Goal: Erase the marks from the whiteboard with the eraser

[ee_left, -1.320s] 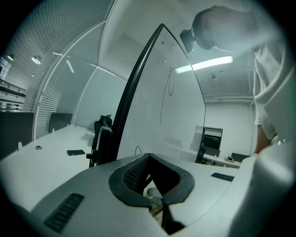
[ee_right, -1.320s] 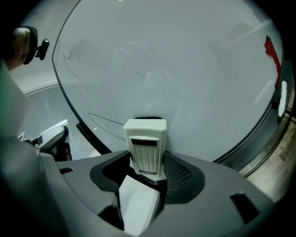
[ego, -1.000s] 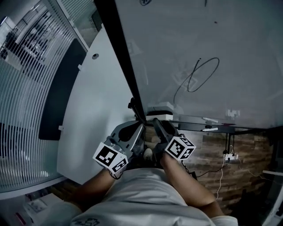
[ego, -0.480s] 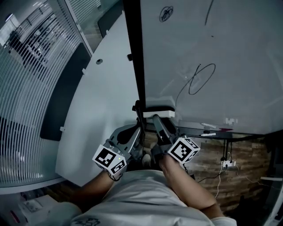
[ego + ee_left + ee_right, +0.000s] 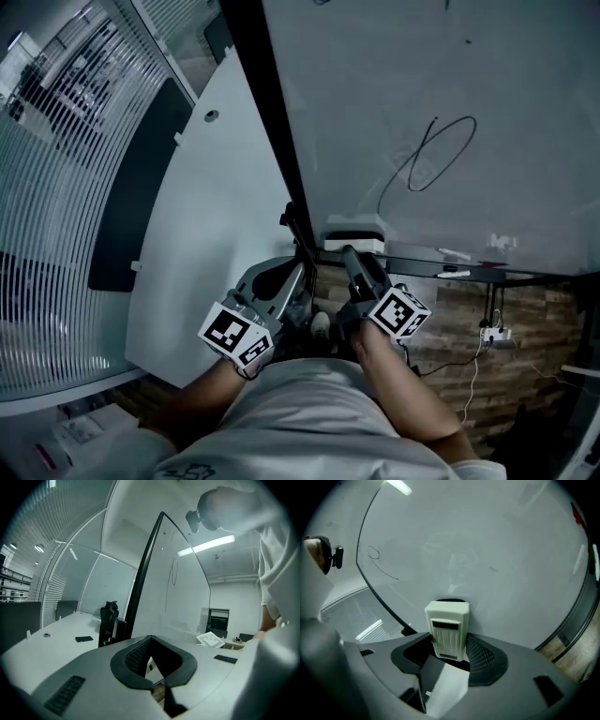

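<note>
The whiteboard (image 5: 394, 84) fills the upper right of the head view and carries a black looped marker line (image 5: 441, 155). The white eraser (image 5: 354, 228) sits at the board's lower left corner, just above the tray. My right gripper (image 5: 349, 251) is shut on it. In the right gripper view the eraser (image 5: 446, 625) stands upright between the jaws of the right gripper (image 5: 449, 656), its far end against the board, with a small loop mark (image 5: 373, 552) far to the left. My left gripper (image 5: 302, 274) hangs beside it, shut and empty. The left gripper (image 5: 154, 660) looks along the board's edge.
A dark tray (image 5: 469, 275) under the board holds markers. Below it are a brick wall (image 5: 459, 319) and a power strip (image 5: 491, 333) with cables. A white curved surface (image 5: 206, 234) and slatted blinds (image 5: 56, 187) lie to the left. The board's black frame (image 5: 272, 122) runs diagonally.
The head view has swung slightly. My right gripper still holds the eraser at the board's lower left corner. The left gripper has barely moved.
</note>
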### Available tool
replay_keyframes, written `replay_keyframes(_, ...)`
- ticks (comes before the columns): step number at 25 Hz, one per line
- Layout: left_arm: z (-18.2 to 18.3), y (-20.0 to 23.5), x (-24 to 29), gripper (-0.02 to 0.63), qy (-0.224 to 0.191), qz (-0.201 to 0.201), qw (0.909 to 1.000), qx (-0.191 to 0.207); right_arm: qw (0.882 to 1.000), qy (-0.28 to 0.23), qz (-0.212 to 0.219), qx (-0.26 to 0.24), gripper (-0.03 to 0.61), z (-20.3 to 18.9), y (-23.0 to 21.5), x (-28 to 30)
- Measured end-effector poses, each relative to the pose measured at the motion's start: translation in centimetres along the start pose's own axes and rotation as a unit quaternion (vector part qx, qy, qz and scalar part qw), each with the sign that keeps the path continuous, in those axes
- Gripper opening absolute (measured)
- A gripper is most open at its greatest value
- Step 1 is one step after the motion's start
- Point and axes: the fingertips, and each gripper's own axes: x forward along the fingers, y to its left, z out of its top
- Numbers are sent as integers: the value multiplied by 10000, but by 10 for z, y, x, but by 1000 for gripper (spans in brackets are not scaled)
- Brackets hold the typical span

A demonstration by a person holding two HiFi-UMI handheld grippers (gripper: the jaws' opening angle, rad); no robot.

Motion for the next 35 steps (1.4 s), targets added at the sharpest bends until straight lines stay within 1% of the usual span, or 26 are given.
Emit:
replay_keyframes(6,-13,0,7,6,195,40,9998,48,9984,102,-452,315,232,-21,-74,-7)
replay_keyframes(9,-18,-1,10,8,261,60,9996,45,9973,132,-603,410,232,-26,-97,-10)
replay_keyframes(13,-22,0,9,8,305,81,9995,17,9942,151,-960,462,232,-35,-128,-14)
replay_keyframes(16,-22,-2,9,8,287,77,9996,6,9933,155,-1005,546,232,-37,-131,-15)
replay_keyframes(20,-19,-4,9,6,205,38,9998,14,9926,144,-950,737,230,-30,-118,-16)
replay_keyframes(24,-13,-8,7,8,94,-49,9999,30,9952,-31,-677,711,230,-9,-83,-21)
replay_keyframes(29,-1,-17,5,8,-38,-226,9997,53,9968,-311,-309,665,230,32,-24,-34)
replay_keyframes(32,7,-24,9,8,-136,-368,9992,96,9963,-547,-79,651,230,62,9,-45)
replay_keyframes(35,11,-26,13,8,-218,-421,9989,70,9955,-754,129,561,230,89,37,-55)
